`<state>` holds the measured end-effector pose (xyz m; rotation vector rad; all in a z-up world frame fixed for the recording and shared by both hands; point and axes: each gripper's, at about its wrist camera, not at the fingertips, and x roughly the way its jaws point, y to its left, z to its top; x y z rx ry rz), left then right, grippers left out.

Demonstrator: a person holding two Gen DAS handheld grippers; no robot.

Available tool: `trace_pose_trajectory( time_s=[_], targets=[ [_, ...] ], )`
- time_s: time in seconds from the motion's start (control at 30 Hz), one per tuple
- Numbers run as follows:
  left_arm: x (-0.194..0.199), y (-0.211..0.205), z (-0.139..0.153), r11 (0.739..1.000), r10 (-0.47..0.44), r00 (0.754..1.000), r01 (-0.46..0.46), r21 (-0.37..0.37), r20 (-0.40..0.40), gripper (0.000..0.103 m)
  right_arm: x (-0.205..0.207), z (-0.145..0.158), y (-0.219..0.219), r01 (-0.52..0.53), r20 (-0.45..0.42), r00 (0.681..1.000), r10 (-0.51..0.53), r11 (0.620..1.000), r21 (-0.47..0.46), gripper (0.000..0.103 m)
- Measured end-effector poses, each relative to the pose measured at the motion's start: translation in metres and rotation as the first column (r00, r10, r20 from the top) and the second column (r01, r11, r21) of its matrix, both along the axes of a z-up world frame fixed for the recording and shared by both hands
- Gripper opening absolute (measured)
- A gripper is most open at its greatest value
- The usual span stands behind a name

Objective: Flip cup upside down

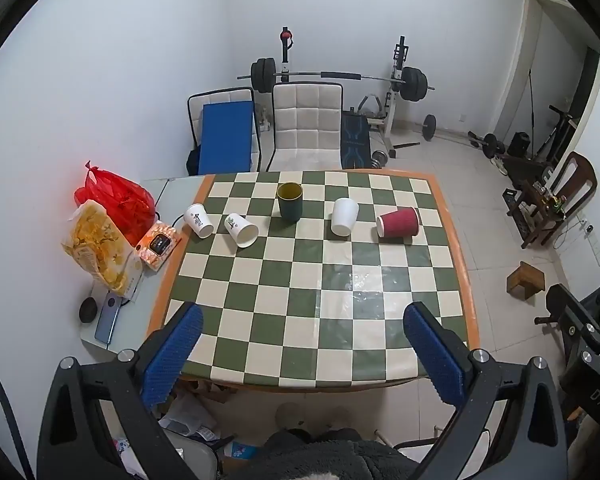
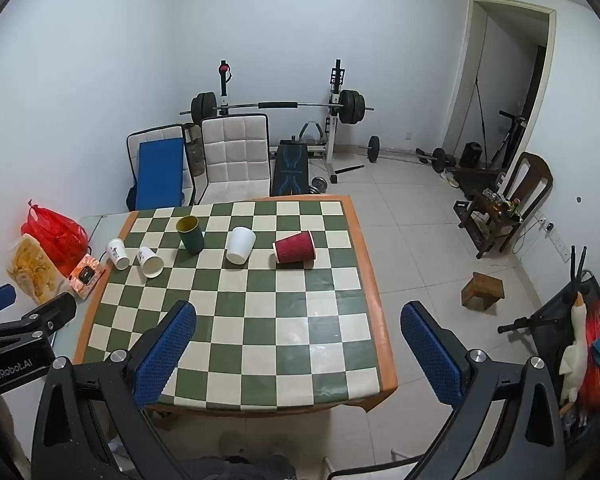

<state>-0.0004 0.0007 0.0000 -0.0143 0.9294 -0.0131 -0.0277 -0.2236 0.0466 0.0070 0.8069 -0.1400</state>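
Several cups stand in a row at the far part of the checkered table. A dark green cup stands upright, mouth up. A plain white cup and two printed white paper cups look upside down. A red ribbed cup lies on its side. My left gripper and right gripper are open and empty, above the table's near edge, far from the cups.
Left of the table, a side surface holds a red bag, a yellow snack bag, an orange box and a phone. Two chairs stand behind the table. Gym gear lines the back wall. A small wooden stool stands on the floor at right.
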Motion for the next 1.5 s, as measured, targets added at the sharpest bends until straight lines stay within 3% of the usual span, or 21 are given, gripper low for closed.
trace_pose_trajectory(
  time_s=[1.5],
  targets=[
    [-0.001,0.004,0.008,1.0,0.004,1.0,-0.004,0.021,0.018,0.103,0.0,0.008,0.007,-0.011,0.006,1.0,0.011,1.0,0.003,0.103]
  ],
)
